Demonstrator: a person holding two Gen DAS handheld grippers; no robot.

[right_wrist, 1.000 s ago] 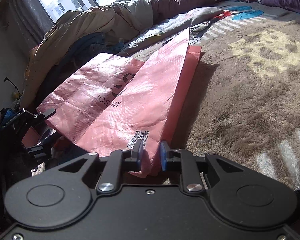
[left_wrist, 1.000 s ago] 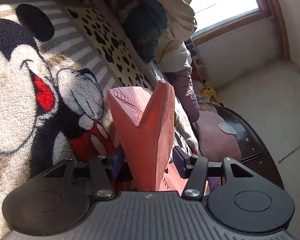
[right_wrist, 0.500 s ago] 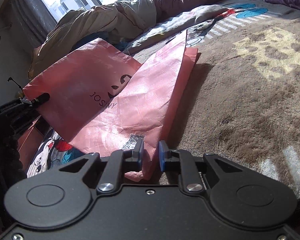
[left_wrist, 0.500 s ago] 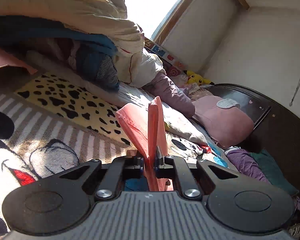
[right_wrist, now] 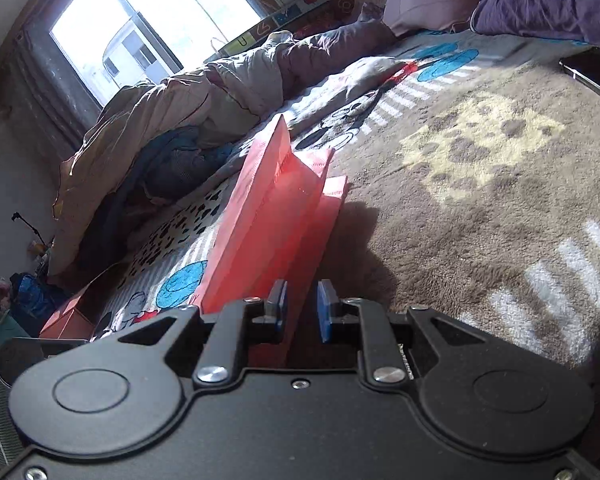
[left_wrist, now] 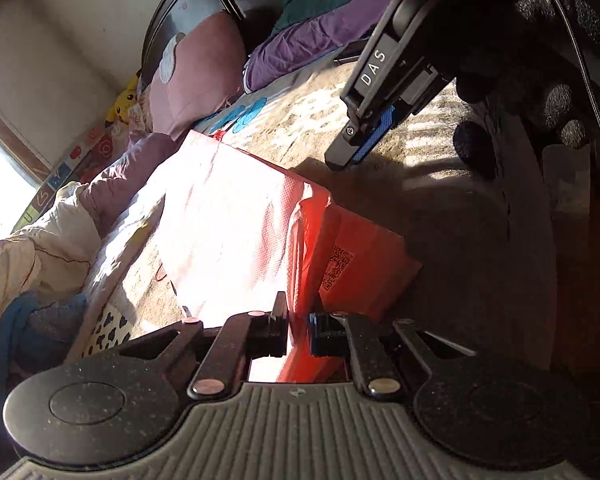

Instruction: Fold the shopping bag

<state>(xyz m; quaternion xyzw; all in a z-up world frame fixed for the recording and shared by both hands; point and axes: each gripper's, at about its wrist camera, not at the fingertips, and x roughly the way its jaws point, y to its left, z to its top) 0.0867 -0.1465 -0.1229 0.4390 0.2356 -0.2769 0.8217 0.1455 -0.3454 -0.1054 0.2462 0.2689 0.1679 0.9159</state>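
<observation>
The pink shopping bag (left_wrist: pixel 228 240) lies on the bed, one sunlit panel raised over a shadowed panel that bears a QR code (left_wrist: pixel 337 268). My left gripper (left_wrist: pixel 298 332) is shut on the bag's near edge beside that code. My right gripper (left_wrist: pixel 340 160) hangs over the blanket just past the bag's far edge. Its blue pad (left_wrist: pixel 374 132) is bare. In the right wrist view the bag (right_wrist: pixel 276 208) stands edge-on ahead. Its fabric shows through the narrow gap of my right gripper (right_wrist: pixel 301 308), and the pads do not press on it.
A brown cartoon blanket (right_wrist: pixel 480 200) covers the bed. A heap of duvets and clothes (right_wrist: pixel 180 120) lines the window side. Purple pillows (left_wrist: pixel 196 80) lean on the dark headboard (left_wrist: pixel 188 12). A dark flat device (right_wrist: pixel 588 68) lies at the far right. A gloved hand (left_wrist: pixel 520 60) holds the right gripper.
My left gripper closed on the bag's edge, rolled over and swung that edge across to the QR-code end. My right gripper lifted away from the QR-code corner, its gap unchanged.
</observation>
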